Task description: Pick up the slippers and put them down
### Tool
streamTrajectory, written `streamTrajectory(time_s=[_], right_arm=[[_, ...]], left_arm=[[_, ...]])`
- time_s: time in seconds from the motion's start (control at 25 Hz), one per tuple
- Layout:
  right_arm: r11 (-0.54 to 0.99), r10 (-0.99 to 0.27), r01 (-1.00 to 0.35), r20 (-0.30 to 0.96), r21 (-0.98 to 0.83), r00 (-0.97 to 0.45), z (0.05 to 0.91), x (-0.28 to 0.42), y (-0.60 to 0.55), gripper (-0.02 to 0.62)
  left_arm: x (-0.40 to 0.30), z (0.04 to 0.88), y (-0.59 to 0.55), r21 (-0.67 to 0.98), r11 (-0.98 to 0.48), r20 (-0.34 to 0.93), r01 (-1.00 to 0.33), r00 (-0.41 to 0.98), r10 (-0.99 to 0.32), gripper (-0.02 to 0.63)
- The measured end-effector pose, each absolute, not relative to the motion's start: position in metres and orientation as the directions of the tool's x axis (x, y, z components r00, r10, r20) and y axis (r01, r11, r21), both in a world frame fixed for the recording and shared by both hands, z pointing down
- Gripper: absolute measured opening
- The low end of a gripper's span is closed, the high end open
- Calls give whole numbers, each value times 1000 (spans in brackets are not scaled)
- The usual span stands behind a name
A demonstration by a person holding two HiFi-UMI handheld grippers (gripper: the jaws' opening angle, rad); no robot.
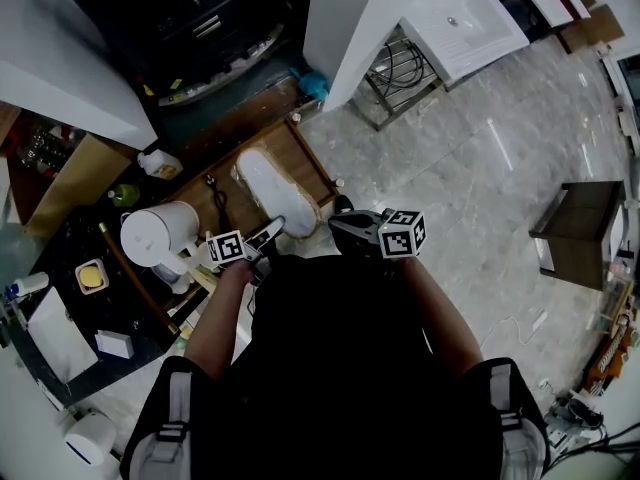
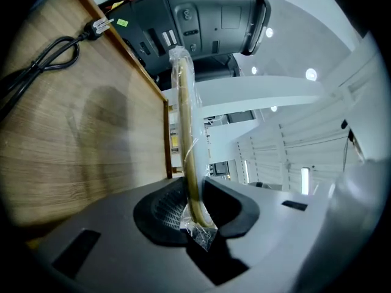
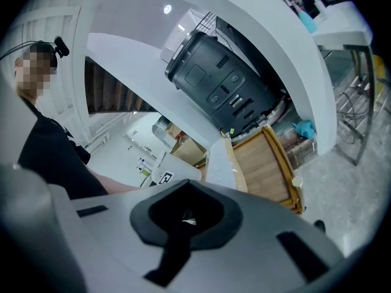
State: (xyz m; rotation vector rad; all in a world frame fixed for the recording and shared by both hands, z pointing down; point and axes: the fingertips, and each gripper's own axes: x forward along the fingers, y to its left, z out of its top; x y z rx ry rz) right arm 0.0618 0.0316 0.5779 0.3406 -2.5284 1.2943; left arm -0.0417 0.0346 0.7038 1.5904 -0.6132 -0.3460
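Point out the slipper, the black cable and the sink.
slipper (image 2: pixel 185 115), left gripper view, on its plastic-wrapped edge.
cable (image 2: pixel 96 26), left gripper view, on its plug end.
sink (image 1: pixel 480 28), head view, on the bare white basin.

Glossy grey marble floor (image 1: pixel 470 178); white washbasin (image 1: pixel 462 23) upper right; dark wooden stool (image 1: pixel 578 223) right.

No text, label or number is legible anywhere.
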Motion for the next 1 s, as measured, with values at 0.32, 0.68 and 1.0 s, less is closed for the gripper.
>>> streamTrajectory(time_s=[0.32, 0.68, 1.0], right_arm=[[574, -82, -326, 344, -751, -936, 577, 62, 31, 8], [578, -79, -319, 338, -751, -938, 577, 60, 29, 8], [579, -69, -307, 330, -755, -941, 578, 54, 27, 8]], left_arm=[[-45, 697, 38, 976, -44, 150, -214, 802, -578, 84], [-42, 681, 39, 989, -16, 107, -145, 797, -594, 84], [-47, 666, 34, 982, -70, 102, -178, 797, -596, 84]])
